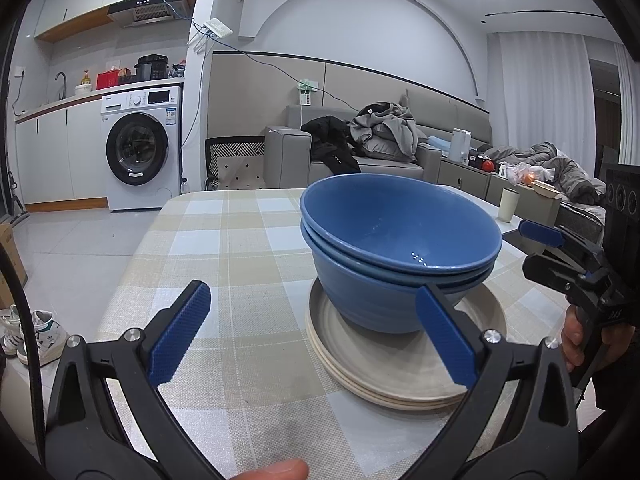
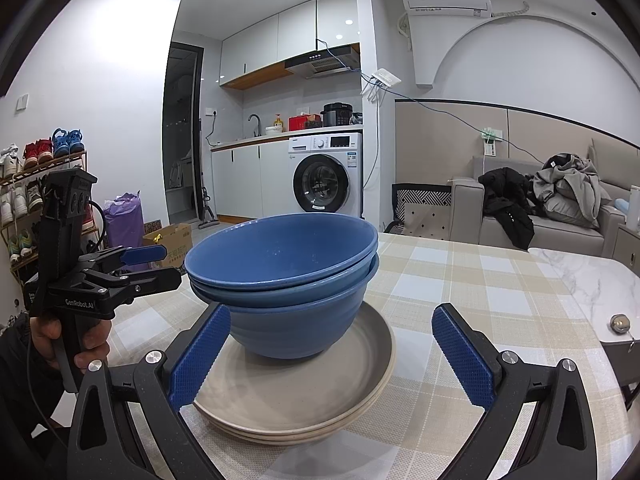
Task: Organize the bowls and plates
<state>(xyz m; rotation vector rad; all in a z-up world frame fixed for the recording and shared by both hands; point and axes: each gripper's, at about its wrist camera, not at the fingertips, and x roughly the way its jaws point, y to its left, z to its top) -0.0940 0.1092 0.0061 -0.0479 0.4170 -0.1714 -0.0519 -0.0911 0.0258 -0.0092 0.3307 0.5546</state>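
Observation:
Three blue bowls (image 1: 384, 240) (image 2: 288, 256) sit nested on a stack of three beige plates (image 1: 380, 360) (image 2: 280, 392) on the checked tablecloth. My left gripper (image 1: 312, 334) is open, low over the cloth; its right finger stands in front of the bowls and plates, its left finger over bare cloth. My right gripper (image 2: 332, 354) is open too, with its left pad in front of the lowest bowl and the plate rim. Neither holds anything. Each view shows the other gripper beside the stack: the right gripper (image 1: 526, 248) and the left gripper (image 2: 172, 266), each held by a hand.
The table (image 1: 224, 240) drops off to the floor at its left and far edges. A beige cup (image 1: 509, 204) stands behind the bowls. A marble tabletop (image 2: 588, 276) with a small metal ball (image 2: 619, 323) adjoins the cloth. A sofa (image 2: 560, 224) with clothes lies beyond.

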